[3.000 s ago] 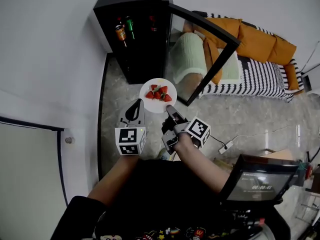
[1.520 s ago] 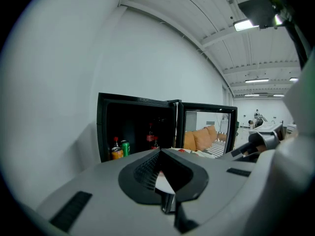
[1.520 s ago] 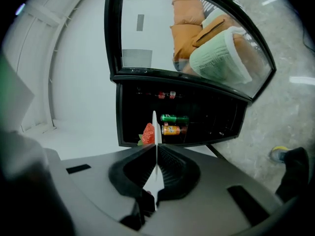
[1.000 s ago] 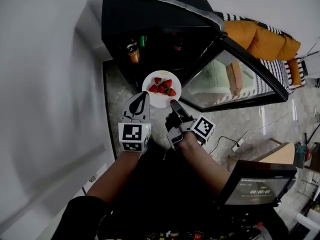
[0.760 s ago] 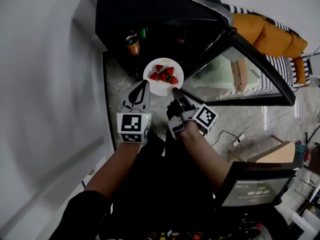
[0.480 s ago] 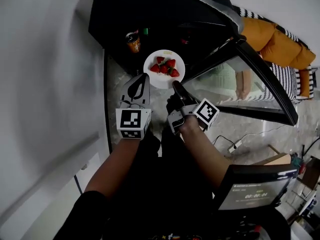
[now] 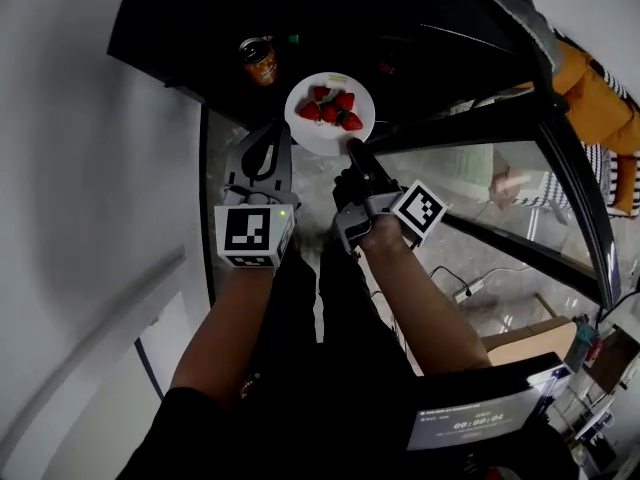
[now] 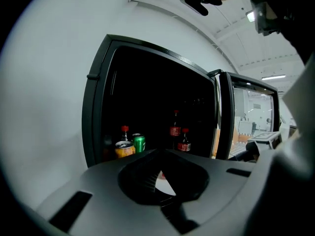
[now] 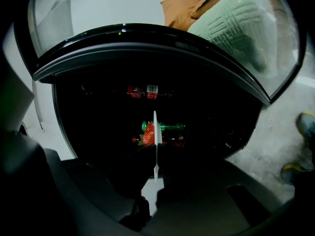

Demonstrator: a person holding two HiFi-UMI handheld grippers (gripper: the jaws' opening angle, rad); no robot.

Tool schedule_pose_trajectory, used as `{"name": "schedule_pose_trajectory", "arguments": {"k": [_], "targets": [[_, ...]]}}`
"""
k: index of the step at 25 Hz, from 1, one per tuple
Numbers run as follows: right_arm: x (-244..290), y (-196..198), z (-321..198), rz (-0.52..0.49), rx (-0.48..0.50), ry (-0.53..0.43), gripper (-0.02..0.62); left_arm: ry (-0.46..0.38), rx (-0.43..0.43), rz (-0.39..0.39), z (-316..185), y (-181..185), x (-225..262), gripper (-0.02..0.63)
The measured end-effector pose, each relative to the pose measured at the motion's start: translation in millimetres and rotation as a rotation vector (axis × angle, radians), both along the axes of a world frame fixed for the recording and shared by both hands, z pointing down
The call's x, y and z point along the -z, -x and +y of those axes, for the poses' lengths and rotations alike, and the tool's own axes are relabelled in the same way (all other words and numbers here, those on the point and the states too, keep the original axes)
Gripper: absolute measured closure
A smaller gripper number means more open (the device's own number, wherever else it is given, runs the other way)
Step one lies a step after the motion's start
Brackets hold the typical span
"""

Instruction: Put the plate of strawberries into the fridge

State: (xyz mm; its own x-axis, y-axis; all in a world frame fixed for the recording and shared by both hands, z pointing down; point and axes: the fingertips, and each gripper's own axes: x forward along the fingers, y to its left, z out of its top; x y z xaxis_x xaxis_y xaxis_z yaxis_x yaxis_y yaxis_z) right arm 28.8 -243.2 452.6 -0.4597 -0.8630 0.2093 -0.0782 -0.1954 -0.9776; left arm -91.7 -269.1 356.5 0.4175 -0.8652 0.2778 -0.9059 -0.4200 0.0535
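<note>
Strawberries (image 7: 331, 108) crown the plate (image 7: 315, 139) overhead, seen edge-on between the right gripper's (image 7: 352, 147) clamped jaws; left gripper (image 7: 272, 136) closed, empty.

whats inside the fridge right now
An orange can, a green can and red-capped bottles stand inside the fridge. The rest of its interior is too dark to see.

Left gripper (image 7: 275, 136): pale grey moulded shell that tapered to a leaf-shaped nose with a dark oval cut-out; at its rear sat a white cube (image 7: 252, 235) printed with black square markers, a small green light at one top corner. Right gripper (image 7: 352, 148): slim black jaws on a grey body, fitted with a like marker cube (image 7: 420, 211). Clothing: black sleeve (image 7: 185, 436) that ended near the elbow, and black trousers (image 7: 322, 303).
</note>
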Motion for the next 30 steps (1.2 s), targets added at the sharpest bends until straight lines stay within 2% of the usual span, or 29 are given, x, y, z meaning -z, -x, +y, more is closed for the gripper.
{"name": "schedule_pose_trajectory", "arguments": {"k": [5, 12, 30], "targets": [[-28.9, 6.1, -0.8, -0.008, 0.002, -0.003, 0.580, 0.034, 0.009, -0.016, 8.1, 4.8, -35.2, 0.603], [-63.9, -1.8, 42.4, -0.008, 0.001, -0.015, 0.580, 0.023, 0.029, 0.010, 64.3, -2.2, -65.4, 0.603], [-98.6, 0.6, 28.3, -0.003, -0.003, -0.009, 0.581, 0.027, 0.034, 0.039, 52.5, -13.0, -102.3, 0.603]]}}
